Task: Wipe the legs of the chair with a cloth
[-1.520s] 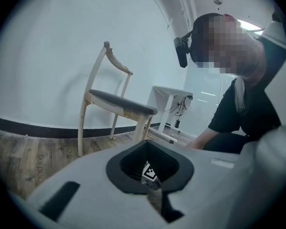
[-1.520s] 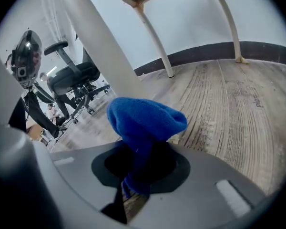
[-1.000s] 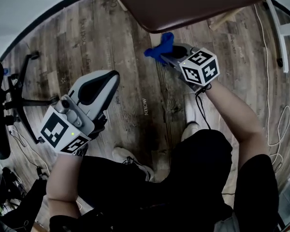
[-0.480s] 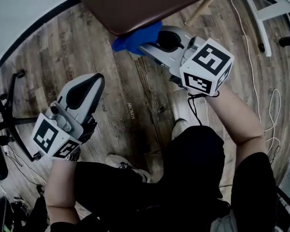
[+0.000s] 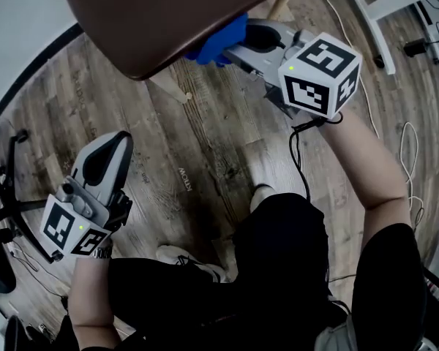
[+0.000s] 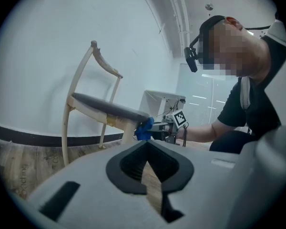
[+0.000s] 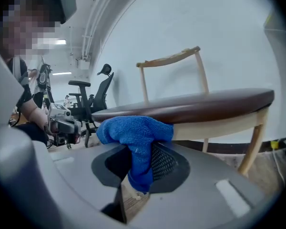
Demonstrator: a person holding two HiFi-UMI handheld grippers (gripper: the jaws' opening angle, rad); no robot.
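Note:
The wooden chair's brown seat fills the top of the head view, with a pale leg showing under its front edge. My right gripper is shut on a blue cloth and holds it against the seat's rim, beside the top of that leg. In the right gripper view the cloth bulges out of the jaws, with the seat and a leg behind. My left gripper hangs low at the left, shut and holding nothing. From the left gripper view, the chair and cloth are ahead.
An office chair's base stands at the far left on the wood floor. White desk legs and cables lie at the right. The person's shoe and knees are below the grippers.
The right gripper has carried the cloth up from the floor area to the seat's rim. The left gripper has dropped back to the lower left, still shut.

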